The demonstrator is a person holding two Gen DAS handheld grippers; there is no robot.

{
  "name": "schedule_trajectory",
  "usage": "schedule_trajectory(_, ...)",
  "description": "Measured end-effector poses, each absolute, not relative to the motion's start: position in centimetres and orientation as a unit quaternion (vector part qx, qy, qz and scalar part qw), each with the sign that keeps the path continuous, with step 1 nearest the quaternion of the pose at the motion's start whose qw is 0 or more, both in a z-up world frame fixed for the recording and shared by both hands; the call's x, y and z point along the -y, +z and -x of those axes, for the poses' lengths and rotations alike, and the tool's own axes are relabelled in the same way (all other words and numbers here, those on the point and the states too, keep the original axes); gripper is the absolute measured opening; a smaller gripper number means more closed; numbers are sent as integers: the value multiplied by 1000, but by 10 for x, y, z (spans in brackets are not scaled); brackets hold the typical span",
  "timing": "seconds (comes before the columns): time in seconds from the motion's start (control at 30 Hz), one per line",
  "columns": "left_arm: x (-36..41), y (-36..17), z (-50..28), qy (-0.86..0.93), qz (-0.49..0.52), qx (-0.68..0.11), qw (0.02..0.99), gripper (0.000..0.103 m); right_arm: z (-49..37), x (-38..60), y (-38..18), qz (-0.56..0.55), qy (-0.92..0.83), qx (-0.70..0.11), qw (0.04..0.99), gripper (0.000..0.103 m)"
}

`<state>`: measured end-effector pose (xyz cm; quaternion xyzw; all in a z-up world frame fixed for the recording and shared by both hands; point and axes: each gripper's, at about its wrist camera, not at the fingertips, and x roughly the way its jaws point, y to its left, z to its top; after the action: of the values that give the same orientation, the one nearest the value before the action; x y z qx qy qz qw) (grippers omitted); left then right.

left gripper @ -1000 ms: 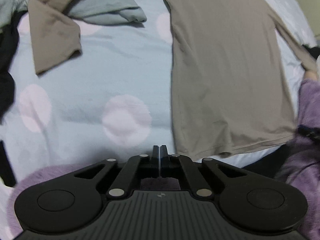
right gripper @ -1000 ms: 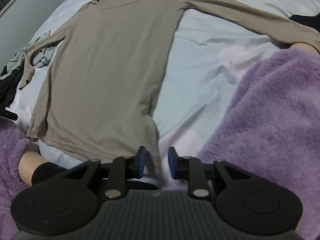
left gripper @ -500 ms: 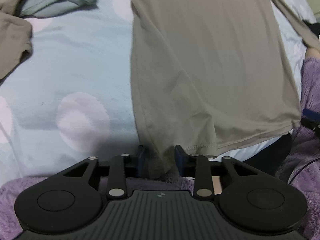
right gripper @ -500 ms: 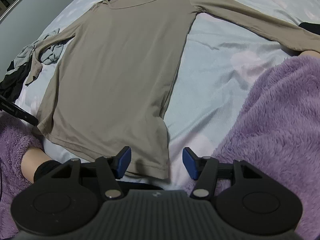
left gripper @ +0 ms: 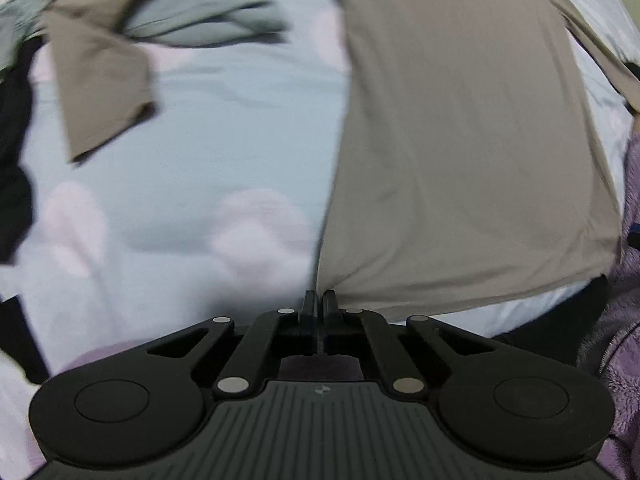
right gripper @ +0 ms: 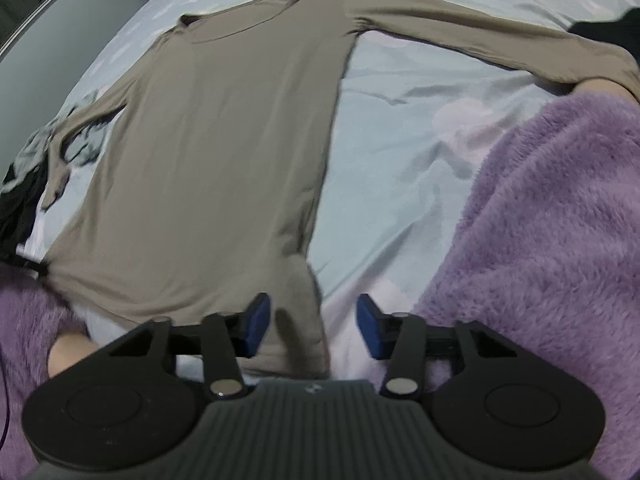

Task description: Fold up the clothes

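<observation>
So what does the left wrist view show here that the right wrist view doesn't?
Only the left wrist view: the left gripper, fingers together at the hem corner, and pale round patches on the sheet.
Only the right wrist view: the right gripper, fingers closing around the other hem corner, and the fluffy purple fabric.
Both: the beige long-sleeved top flat on the light blue bedsheet.

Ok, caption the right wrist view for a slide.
Right gripper fingers closing around the hem corner of a taupe long-sleeve shirt spread on a bed.

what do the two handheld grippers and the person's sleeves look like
Both the left gripper and right gripper are matte black, with a ribbed body, two round discs and silver pivot pins. The right one's pads are blue. The sleeve is fluffy purple fleece.
</observation>
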<state>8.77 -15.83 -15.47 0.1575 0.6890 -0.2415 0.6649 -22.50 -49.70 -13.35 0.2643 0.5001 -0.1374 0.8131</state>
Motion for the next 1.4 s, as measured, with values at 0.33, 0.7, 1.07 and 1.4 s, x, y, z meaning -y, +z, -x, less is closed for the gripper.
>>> schedule_trajectory(0.33, 158, -166, -87, -227, -170, -688, 668, 0, 222, 499, -142, -292, -122, -521, 793, 35)
schedule_trajectory(0.7, 139, -157, -86, -245, -154, -679, 674, 0, 204, 480, -163, -259, -96, -571, 773, 4)
schedule_trajectory(1.07, 109, -68, -80, -339, -38, -649, 680, 0, 255, 521, -39, -317, -101, -459, 824, 4)
schedule_trajectory(1.4, 130, -128, -69, -303, -108, -687, 652, 0, 244, 504, -101, -276, -104, -549, 782, 4)
